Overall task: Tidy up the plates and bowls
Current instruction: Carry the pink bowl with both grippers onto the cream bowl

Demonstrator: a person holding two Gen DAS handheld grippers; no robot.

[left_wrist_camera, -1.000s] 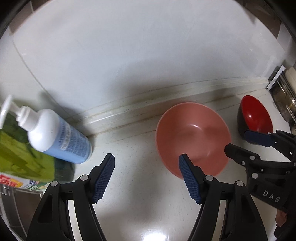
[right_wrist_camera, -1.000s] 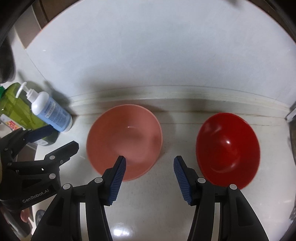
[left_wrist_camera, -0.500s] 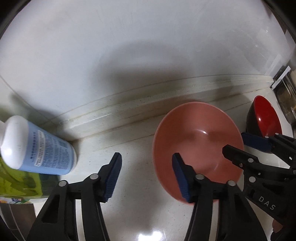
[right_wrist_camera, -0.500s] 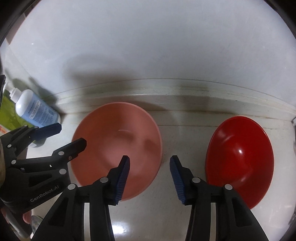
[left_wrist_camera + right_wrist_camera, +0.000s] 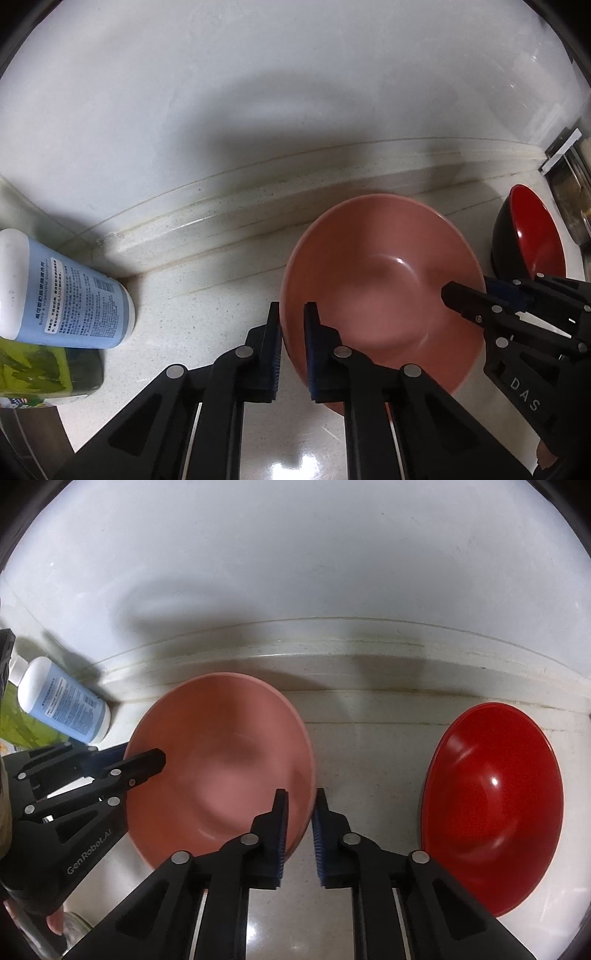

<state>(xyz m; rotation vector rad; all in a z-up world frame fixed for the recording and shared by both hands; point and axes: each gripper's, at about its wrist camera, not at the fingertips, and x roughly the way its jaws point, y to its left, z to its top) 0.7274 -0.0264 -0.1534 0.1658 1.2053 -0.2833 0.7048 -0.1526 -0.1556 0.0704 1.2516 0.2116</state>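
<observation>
Pink bowl (image 5: 384, 273), red bowl (image 5: 495, 797)

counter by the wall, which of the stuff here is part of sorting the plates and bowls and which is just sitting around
Part of the job:
- pink bowl, its rim clamped by the left gripper and the right gripper on opposite sides
- red bowl, untouched beside it

Just lying about:
- blue and white bottle
- green bottle next to it

Larger bowl (image 5: 221, 760) between bottle (image 5: 62, 701) at left and smaller bowl (image 5: 495, 801) at right, on counter (image 5: 365, 753).
</observation>
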